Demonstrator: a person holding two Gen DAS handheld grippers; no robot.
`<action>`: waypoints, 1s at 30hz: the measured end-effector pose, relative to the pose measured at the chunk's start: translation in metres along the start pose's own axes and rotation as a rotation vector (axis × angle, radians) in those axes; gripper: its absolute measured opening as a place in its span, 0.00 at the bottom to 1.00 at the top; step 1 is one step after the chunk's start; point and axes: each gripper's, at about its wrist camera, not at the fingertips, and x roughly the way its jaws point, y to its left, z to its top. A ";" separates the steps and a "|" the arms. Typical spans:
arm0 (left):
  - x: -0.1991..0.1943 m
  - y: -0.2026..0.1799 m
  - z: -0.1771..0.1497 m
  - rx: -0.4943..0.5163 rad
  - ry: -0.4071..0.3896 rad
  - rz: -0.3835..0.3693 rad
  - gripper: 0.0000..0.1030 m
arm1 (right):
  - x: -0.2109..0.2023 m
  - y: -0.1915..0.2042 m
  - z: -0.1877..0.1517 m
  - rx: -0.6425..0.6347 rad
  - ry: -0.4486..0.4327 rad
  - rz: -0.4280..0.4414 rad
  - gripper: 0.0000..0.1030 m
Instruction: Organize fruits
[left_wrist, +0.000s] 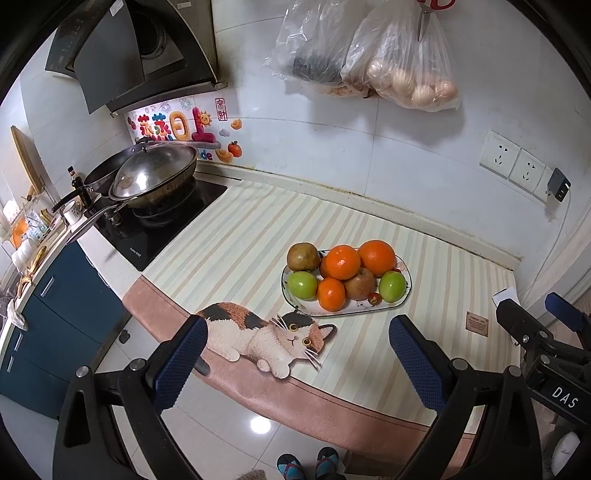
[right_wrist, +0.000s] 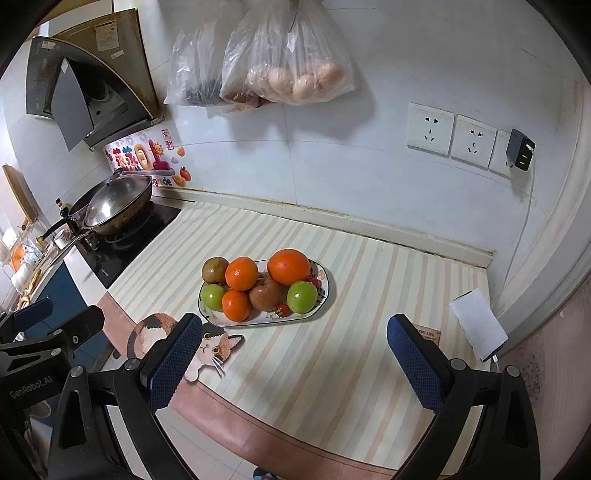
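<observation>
An oval patterned plate (left_wrist: 369, 308) (right_wrist: 258, 322) sits on the striped counter mat, piled with fruit: oranges (left_wrist: 376, 257) (right_wrist: 288, 266), two green apples (left_wrist: 302, 284) (right_wrist: 301, 297), a reddish apple (left_wrist: 360, 283) (right_wrist: 266, 294), a brown fruit (left_wrist: 303, 256) (right_wrist: 215, 269) and small red ones (left_wrist: 373, 298). My left gripper (left_wrist: 297, 334) hovers open in front of the plate, nothing between its blue pads. My right gripper (right_wrist: 294, 332) is also open and empty, just nearer than the plate. The right gripper (left_wrist: 535, 317) shows at the edge of the left wrist view, the left gripper (right_wrist: 55, 317) in the right one.
The striped mat (left_wrist: 229, 254) has a cat picture (left_wrist: 266, 334) at its front edge. A stove with a lidded wok (left_wrist: 155, 175) stands left. Plastic bags (right_wrist: 288, 74) hang on the wall; sockets (right_wrist: 450, 134) are to the right. A white box (right_wrist: 478, 328) lies at the counter's right end.
</observation>
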 end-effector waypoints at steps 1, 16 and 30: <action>0.000 0.000 0.000 0.000 0.000 0.000 0.98 | 0.000 0.001 0.000 0.000 0.000 0.000 0.99; -0.001 -0.004 0.001 0.002 0.001 -0.001 0.98 | -0.001 0.000 -0.003 0.006 0.002 0.004 0.99; -0.002 -0.004 0.001 0.002 0.001 0.000 0.98 | 0.001 -0.002 -0.003 0.005 0.004 0.007 0.99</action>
